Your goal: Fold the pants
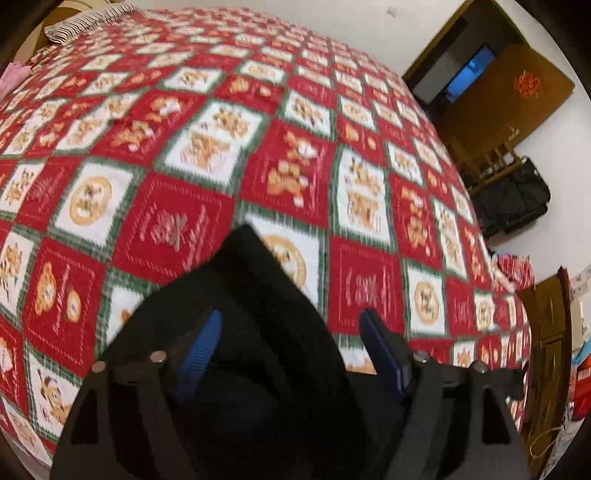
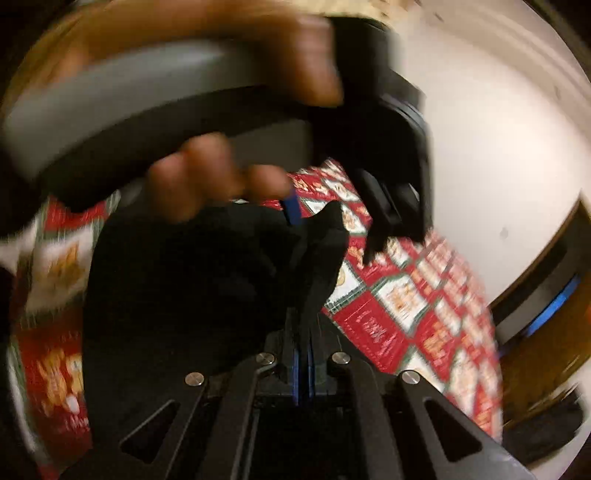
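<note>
The black pants (image 1: 255, 373) lie bunched on a red, white and green patchwork quilt (image 1: 288, 155), with a peak of cloth pointing away from me. My left gripper (image 1: 291, 317) hangs over them, open, with the cloth between its blue pads (image 1: 207, 339) but not pressed by them. In the blurred right wrist view my right gripper (image 2: 314, 251) is shut, its fingers together on a raised fold of the pants (image 2: 184, 295). Above it a person's hand (image 2: 207, 177) holds the left gripper, one of whose blue pads (image 2: 291, 210) shows.
The quilt covers a wide bed that drops off at the right edge. A striped pillow (image 1: 85, 22) lies at the far left corner. Beyond the bed stand a brown door (image 1: 517, 96), a wooden chair (image 1: 484, 162) and a black bag (image 1: 517, 203).
</note>
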Demonstrator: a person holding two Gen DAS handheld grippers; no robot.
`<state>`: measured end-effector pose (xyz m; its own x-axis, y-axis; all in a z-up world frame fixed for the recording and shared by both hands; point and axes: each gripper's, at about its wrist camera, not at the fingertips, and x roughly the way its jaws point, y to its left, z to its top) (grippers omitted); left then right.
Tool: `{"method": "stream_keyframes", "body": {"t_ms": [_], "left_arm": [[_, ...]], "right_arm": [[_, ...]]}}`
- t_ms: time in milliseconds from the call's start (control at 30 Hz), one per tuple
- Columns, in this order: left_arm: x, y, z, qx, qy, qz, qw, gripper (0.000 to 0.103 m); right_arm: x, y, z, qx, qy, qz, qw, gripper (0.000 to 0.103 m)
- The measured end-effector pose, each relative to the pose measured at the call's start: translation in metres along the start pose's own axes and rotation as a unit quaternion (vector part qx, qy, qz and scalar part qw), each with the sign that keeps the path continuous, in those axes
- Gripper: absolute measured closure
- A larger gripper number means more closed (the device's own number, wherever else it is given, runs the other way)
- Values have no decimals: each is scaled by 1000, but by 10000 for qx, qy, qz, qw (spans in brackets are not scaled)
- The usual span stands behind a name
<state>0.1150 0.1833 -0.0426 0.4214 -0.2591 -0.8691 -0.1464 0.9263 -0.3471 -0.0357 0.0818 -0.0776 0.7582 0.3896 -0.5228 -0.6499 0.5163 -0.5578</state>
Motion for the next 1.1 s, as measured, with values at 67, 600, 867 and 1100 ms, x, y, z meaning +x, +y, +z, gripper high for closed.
{"method": "stream_keyframes", "body": {"t_ms": [67, 600, 867, 1100], "left_arm": [[-2, -4, -4, 100, -32, 71, 9999, 24], [-2, 1, -17, 318, -413, -140, 9985, 95], [-31, 23, -25, -134, -1110, -822, 9903, 96], [-39, 34, -41, -395, -1397, -1145, 9828, 96]], "right_arm": [[-3, 0, -2, 62, -27, -18, 10000, 101], [0, -30, -4, 897, -115, -439, 9949, 99], [-53, -135, -73, 4313, -389, 525, 8998, 29], [-116, -176, -212, 7017, 241, 149, 7119, 29]]}}
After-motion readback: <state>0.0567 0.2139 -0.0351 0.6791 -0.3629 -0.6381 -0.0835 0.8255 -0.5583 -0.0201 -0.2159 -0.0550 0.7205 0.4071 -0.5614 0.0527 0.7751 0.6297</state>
